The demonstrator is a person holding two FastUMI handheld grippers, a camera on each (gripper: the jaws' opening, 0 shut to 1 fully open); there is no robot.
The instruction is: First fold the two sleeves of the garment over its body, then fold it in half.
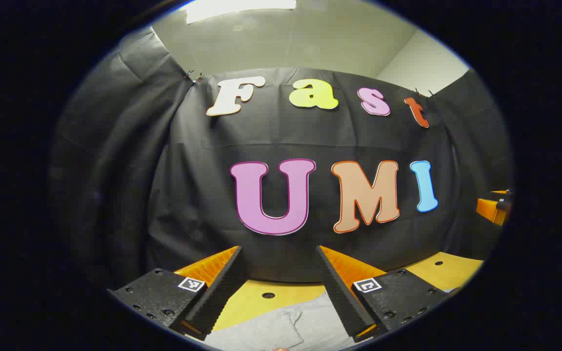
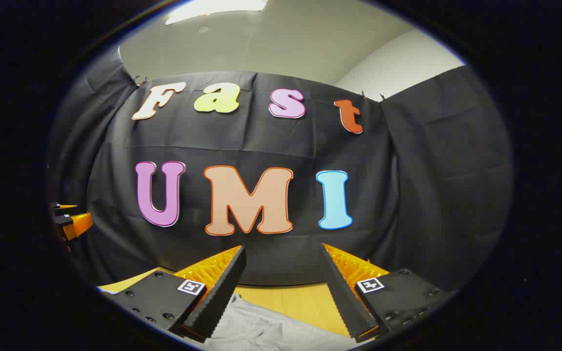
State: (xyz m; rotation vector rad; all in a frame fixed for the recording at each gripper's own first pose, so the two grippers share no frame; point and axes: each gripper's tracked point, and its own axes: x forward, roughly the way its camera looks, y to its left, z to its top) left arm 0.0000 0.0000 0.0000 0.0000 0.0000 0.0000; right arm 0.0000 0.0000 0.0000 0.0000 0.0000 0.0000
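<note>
A light grey garment (image 1: 281, 326) lies flat on the yellow table (image 1: 256, 300), low in the left gripper view, below and between the fingers. My left gripper (image 1: 278, 251) is held above it, open, with nothing between its fingers. In the right gripper view the same grey garment (image 2: 266, 329) shows at the bottom, with a creased edge towards the table (image 2: 295, 297). My right gripper (image 2: 283, 249) is open above it and holds nothing. The right gripper (image 1: 494, 207) also appears at the far right edge of the left gripper view, and the left gripper (image 2: 69, 219) at the far left edge of the right gripper view.
The black cloth wall (image 1: 281, 146) stands close behind the table's far edge. The yellow tabletop has small round holes (image 1: 268, 295). A pale ceiling (image 2: 271, 39) and a white room wall show above the cloth.
</note>
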